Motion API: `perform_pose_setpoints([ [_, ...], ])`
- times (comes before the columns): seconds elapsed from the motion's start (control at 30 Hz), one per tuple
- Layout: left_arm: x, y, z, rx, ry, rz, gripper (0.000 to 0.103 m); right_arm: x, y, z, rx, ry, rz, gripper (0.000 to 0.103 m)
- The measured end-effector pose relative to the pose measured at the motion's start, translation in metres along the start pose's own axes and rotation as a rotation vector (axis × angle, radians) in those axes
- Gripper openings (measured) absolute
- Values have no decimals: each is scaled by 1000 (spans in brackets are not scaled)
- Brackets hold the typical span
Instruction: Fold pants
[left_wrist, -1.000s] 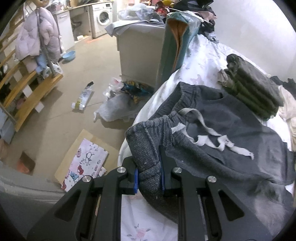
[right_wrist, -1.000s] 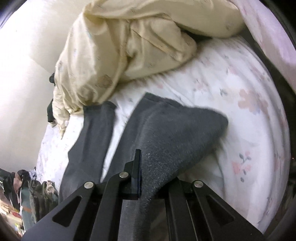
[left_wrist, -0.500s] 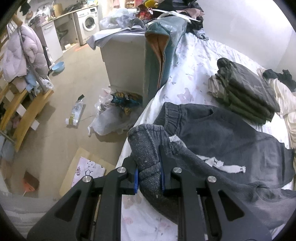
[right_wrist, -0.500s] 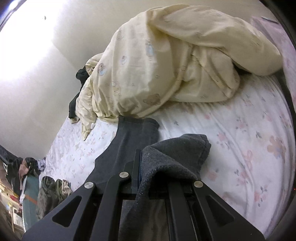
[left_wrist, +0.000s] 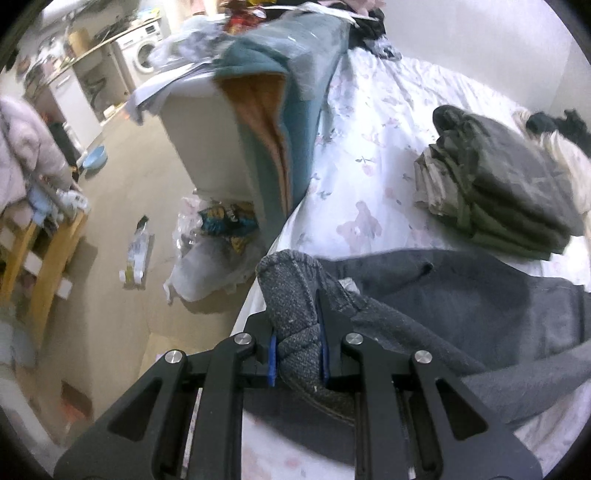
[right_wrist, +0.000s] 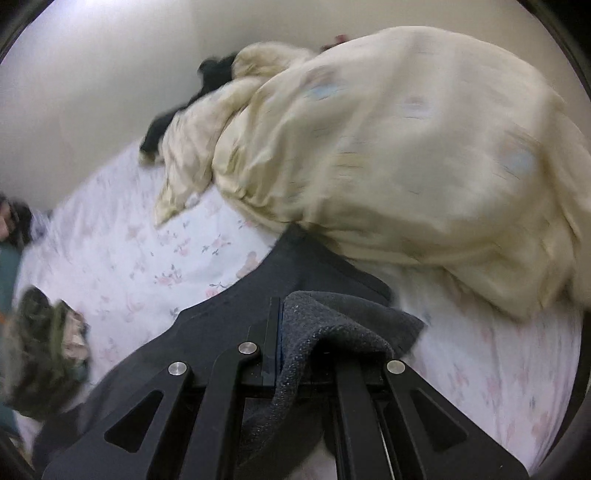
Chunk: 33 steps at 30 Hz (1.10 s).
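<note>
Dark grey sweatpants lie across a floral bed sheet. My left gripper is shut on the ribbed grey waistband, which bunches up between the blue pads near the bed's edge. In the right wrist view the grey pants spread over the sheet, and my right gripper is shut on a folded leg end that drapes over the fingers. The right finger is hidden under the cloth.
A stack of folded olive and grey clothes lies on the bed beyond the pants. A cream duvet is heaped at the far side. A teal cushion leans on a white cabinet. Litter lies on the floor.
Both grippers have swept sideways across the bed with the pants in them. The waistband now covers the white drawstring, and the leg end has been carried over toward the duvet.
</note>
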<state>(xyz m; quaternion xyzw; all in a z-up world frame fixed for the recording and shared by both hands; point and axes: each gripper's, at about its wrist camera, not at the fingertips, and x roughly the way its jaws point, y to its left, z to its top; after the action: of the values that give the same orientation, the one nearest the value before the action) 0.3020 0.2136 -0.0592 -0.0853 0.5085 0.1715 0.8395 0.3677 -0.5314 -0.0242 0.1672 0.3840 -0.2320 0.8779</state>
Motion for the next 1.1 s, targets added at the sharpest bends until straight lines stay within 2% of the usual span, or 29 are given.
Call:
perform_pose_setpoints([
  [0.1, 38, -12, 17, 24, 20, 31, 14, 64, 48, 7, -143, 47, -82, 3],
  [0.2, 62, -19, 28, 47, 23, 52, 14, 108, 75, 7, -198, 82, -117, 3],
  [0.33, 84, -23, 40, 48, 39, 67, 15, 135, 92, 10, -219, 130, -133, 3],
  [0.4, 92, -23, 43, 36, 44, 80, 27, 150, 95, 9, -232, 190, -140, 4],
  [0.43, 92, -24, 44, 37, 31, 80, 31, 156, 95, 7, -245, 220, -141, 10],
  [0.47, 92, -26, 45, 46, 14, 81, 49, 158, 95, 7, -256, 232, -146, 15],
  [0.5, 89, -29, 46, 74, -5, 90, 70, 156, 95, 6, -273, 230, -138, 31],
  [0.53, 84, -32, 45, 91, -30, 100, 76, 152, 95, 7, -287, 223, -125, 42],
  [0.63, 52, -33, 40, 108, -180, 99, 77, 136, 98, 7, -308, 196, -101, 48],
  [0.7, 27, -30, 33, 89, -307, 143, 77, 119, 101, 7, -324, 145, -71, 50],
  [0.73, 13, -29, 26, 79, -384, 159, 80, 107, 104, 8, -332, 109, -44, 55],
  [0.77, 1, -32, 18, 95, -450, 160, 87, 96, 106, 7, -337, 72, -20, 60],
  [0.8, -1, -40, 11, 148, -461, 144, 87, 88, 109, 7, -339, 47, -8, 70],
  [0.83, 2, -48, 6, 200, -435, 122, 87, 81, 112, 5, -344, 26, -3, 78],
  [0.9, 15, -66, -6, 300, -356, 40, 87, 69, 118, 1, -370, -35, -9, 83],
  [0.93, 29, -78, -12, 363, -294, 26, 86, 68, 121, 0, -393, -47, -33, 84],
  [0.97, 46, -91, -17, 426, -264, 96, 83, 74, 124, 0, -431, -34, -85, 85],
  [1.03, 73, -105, -14, 474, -246, 211, 78, 87, 120, 6, -457, 26, -148, 82],
  [1.1, 103, -110, -1, 473, -215, 266, 73, 85, 99, 22, -388, 51, -119, 82],
])
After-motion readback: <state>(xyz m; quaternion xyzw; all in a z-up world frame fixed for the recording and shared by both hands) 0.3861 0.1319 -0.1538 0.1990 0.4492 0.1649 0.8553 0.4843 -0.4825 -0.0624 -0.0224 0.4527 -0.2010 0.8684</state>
